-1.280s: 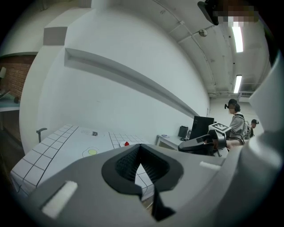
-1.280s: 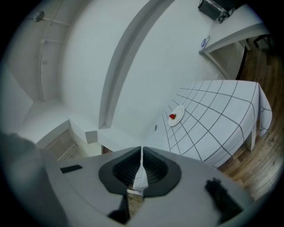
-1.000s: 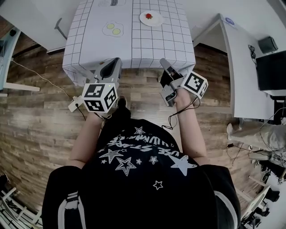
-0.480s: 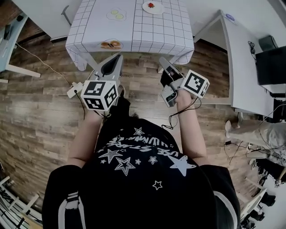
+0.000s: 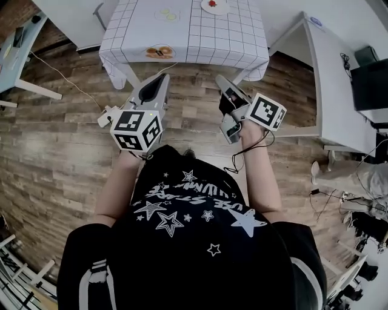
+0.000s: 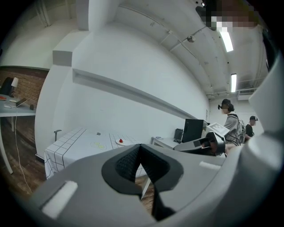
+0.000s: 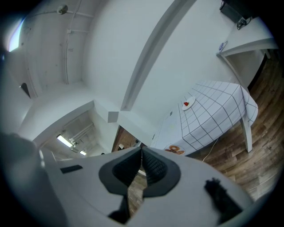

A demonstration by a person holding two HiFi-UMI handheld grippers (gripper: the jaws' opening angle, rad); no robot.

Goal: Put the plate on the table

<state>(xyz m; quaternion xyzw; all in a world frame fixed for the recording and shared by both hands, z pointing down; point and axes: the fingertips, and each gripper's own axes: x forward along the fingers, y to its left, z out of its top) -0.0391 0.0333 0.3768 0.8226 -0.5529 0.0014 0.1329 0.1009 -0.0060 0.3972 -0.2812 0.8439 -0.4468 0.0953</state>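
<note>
Both grippers are up in front of the person over the wooden floor (image 5: 60, 151), short of the near edge of the desk (image 5: 212, 36) with the grid-pattern cloth. The left gripper (image 5: 162, 77) has its jaws clenched together with nothing between them, and it's the same for the right gripper (image 5: 219, 80): pads pressed tight, empty. The plate (image 5: 212, 6) sits on the desk top, well back from the near edge and on the right half, with a small red thing on it; it's way out of reach of either gripper. There's also a yellow-and-white egg-shaped mat (image 5: 167, 13) to the left of the plate, and an orange print (image 5: 159, 52) on the cloth where it hangs over the near edge. For writing, the black shirt (image 5: 194, 206) has white stars and a line of text, but it's upside down and warped, so I can't read it properly. The cubes on the grippers only carry black-and-white square markers, no words. Off to the right there's a second white desk (image 5: 330, 79) with a dark monitor (image 5: 370, 85).
</note>
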